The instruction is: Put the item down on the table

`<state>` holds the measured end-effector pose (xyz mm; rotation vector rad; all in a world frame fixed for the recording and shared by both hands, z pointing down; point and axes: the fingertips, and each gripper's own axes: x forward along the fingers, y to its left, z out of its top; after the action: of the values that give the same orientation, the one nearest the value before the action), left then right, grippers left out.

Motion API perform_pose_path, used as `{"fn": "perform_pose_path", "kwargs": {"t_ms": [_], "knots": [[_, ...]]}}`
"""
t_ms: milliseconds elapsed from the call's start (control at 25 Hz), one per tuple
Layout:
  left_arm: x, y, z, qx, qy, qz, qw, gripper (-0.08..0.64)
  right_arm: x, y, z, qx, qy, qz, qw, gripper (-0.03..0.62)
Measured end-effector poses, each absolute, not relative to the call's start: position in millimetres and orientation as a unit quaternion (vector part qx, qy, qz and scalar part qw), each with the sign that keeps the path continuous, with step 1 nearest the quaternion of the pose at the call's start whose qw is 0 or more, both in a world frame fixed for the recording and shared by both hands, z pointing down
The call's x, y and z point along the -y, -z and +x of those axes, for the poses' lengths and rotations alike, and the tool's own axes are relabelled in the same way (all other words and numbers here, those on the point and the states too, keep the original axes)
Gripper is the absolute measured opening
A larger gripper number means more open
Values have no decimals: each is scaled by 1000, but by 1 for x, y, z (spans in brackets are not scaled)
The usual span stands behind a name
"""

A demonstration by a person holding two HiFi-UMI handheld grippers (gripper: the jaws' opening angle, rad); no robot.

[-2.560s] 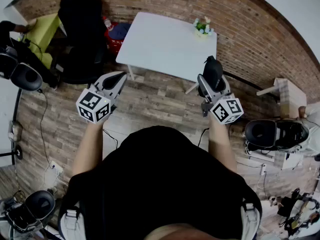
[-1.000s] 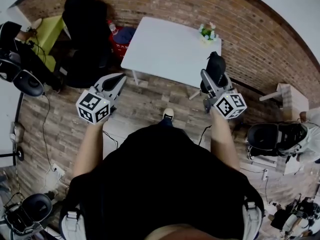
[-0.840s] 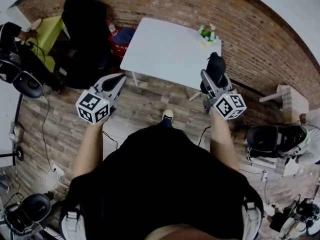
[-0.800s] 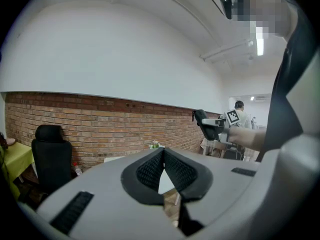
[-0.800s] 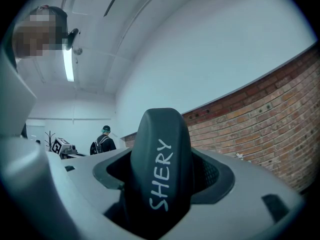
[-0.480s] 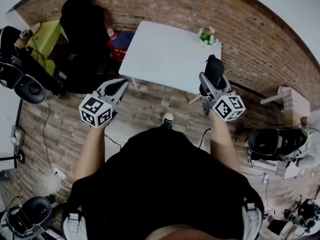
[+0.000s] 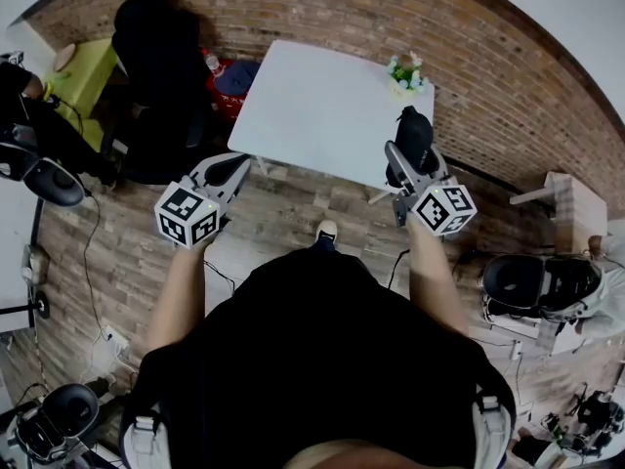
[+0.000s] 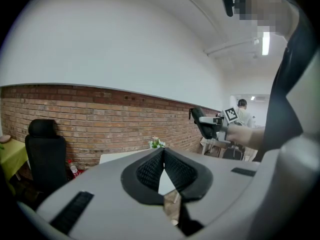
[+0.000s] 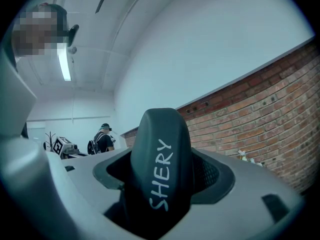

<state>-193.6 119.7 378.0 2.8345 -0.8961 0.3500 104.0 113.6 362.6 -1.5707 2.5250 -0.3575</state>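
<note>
Holding 1 black item [image 9: 159,154] clamped in right gripper [image 7: 408,164] | left gripper [image 8: 163,156] jaws together | 1 white table [image 7: 322,96] ahead

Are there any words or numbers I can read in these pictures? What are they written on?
"SHERY": white letters on the black item held in the right gripper.
Marker cubes on the grippers: only black-and-white square patterns, no words.
Bottle: label too small to read.
</note>
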Motion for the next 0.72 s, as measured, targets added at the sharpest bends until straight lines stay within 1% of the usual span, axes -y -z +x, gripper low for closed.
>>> {"fn": "perform_pose_path", "kwargs": {"t_ms": [720], "knots": [[-52, -392, -170, 308, -137, 937, 95, 11, -33, -372, 125, -851, 128, -507, 58, 342]]}}
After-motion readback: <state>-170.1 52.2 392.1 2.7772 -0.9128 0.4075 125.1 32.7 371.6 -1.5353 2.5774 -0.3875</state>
